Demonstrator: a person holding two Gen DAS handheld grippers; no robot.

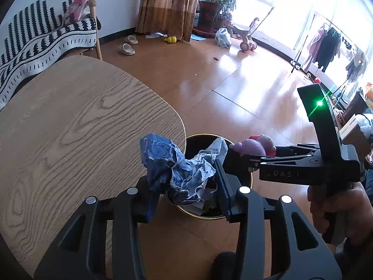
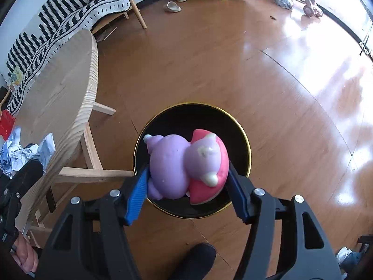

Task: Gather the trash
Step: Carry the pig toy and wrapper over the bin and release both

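Gripping crumpled blue-white paper (image 1: 179, 170), left gripper (image 1: 186, 186) hangs over black gold-rimmed bin (image 1: 242, 140) beside wooden table (image 1: 81, 128); right gripper (image 1: 235, 156) nearby w/ toy.

Right wrist view: right gripper (image 2: 188, 177) clamps purple-pink squishy toy (image 2: 186, 165) directly above bin (image 2: 233, 116) opening; paper (image 2: 25, 154) at left edge.

Crumpled paper (image 1: 179, 175) is creased and faintly glossy; the squishy toy (image 2: 186, 165) looks smooth, rubbery, matt. The worktop (image 1: 77, 126) shows grained wood; the floor (image 2: 233, 70) gleams.

"DAS" on right gripper (image 1: 229, 154) body
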